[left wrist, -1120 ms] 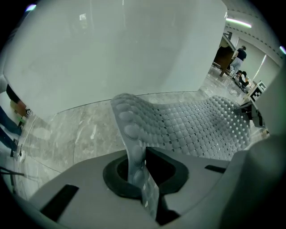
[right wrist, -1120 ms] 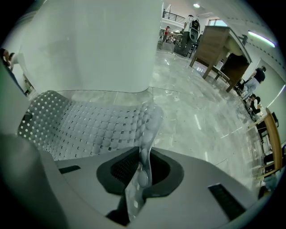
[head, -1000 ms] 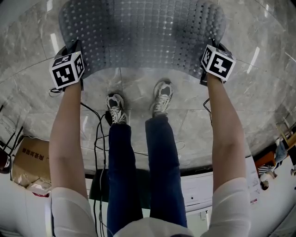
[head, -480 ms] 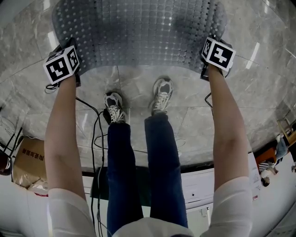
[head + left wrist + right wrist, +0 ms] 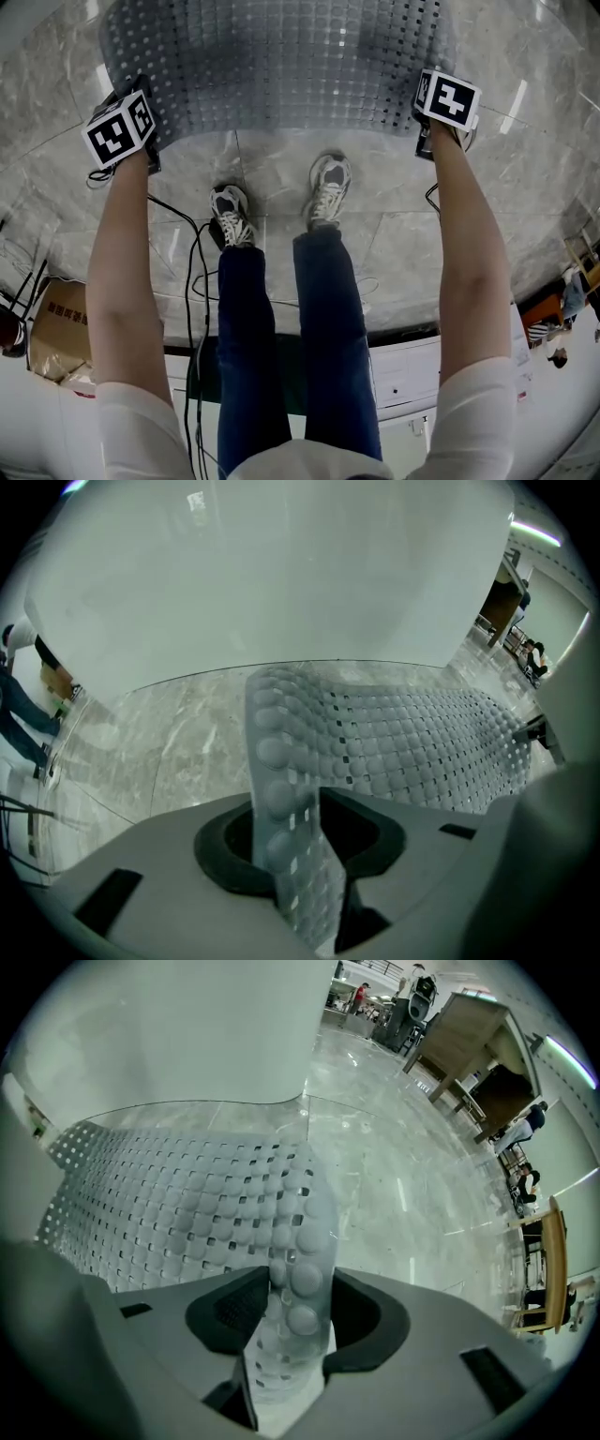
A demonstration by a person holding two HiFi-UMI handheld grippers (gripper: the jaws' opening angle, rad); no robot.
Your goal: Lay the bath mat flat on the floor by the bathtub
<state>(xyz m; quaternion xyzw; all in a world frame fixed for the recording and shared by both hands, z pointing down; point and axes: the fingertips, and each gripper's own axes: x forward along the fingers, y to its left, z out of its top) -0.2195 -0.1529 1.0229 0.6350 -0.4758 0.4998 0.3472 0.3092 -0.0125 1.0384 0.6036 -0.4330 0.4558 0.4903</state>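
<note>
The bath mat is being let go. The grey, bubble-textured, perforated rubber bath mat (image 5: 281,66) lies on the grey marble floor (image 5: 281,187) beside the white bathtub wall (image 5: 281,592), with its near corners still raised. The fingers of the left gripper (image 5: 300,841) and right gripper (image 5: 292,1312) have just been opening, and a corner sits loose between each pair. Next, both should probably draw clear so the corners drop flat.
</note>
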